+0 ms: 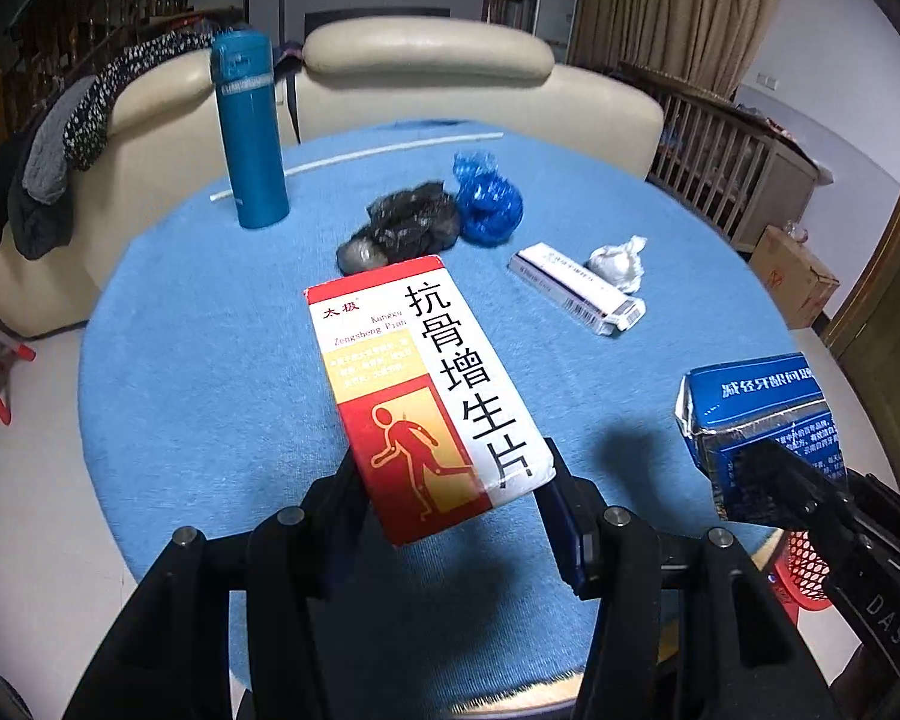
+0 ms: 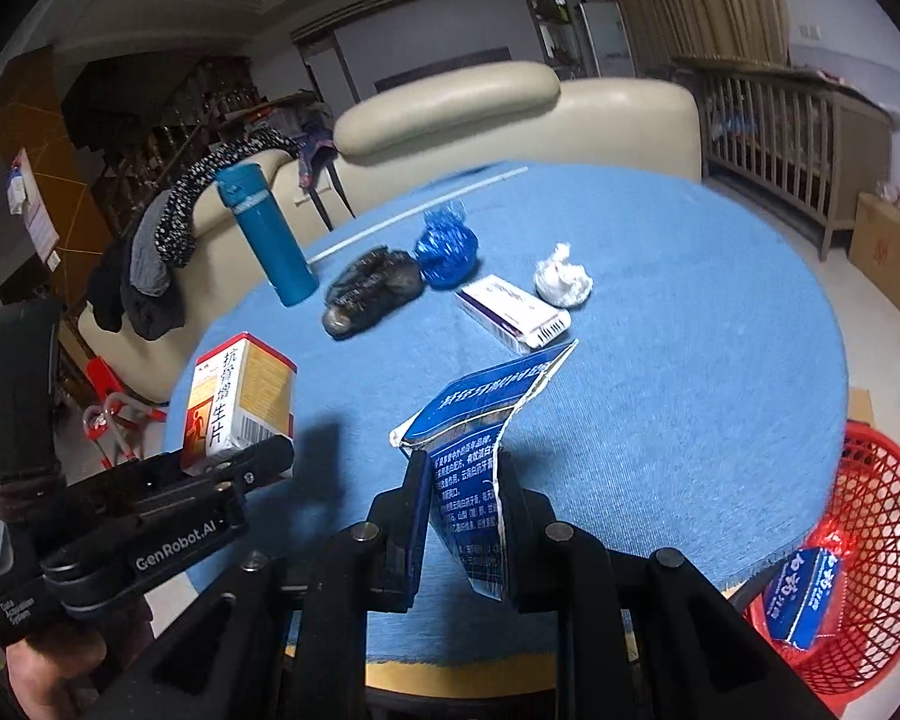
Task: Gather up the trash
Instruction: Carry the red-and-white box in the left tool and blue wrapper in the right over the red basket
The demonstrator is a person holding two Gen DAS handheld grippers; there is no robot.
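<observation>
Gripping a red-and-white medicine box (image 1: 426, 396) by its near end, the left hand-held gripper (image 1: 450, 480) holds it lifted above the blue round desk (image 1: 210, 360), its jaws part-way closed against the box's sides; the right hand-held gripper (image 2: 462, 516) is clamped tight on a torn, flattened blue carton (image 2: 480, 438), also raised off the desk; on the desk beyond lie a black crumpled bag (image 1: 411, 219), a blue crumpled wrapper (image 1: 486, 198), a small white box (image 1: 576, 288) and a white paper wad (image 1: 618, 261) just beside it; a teal flask (image 1: 249, 126) stands upright at the far left; a red mesh basket (image 2: 870, 540) sits on the floor by the desk's right edge, with a blue package (image 2: 801, 603) inside.
</observation>
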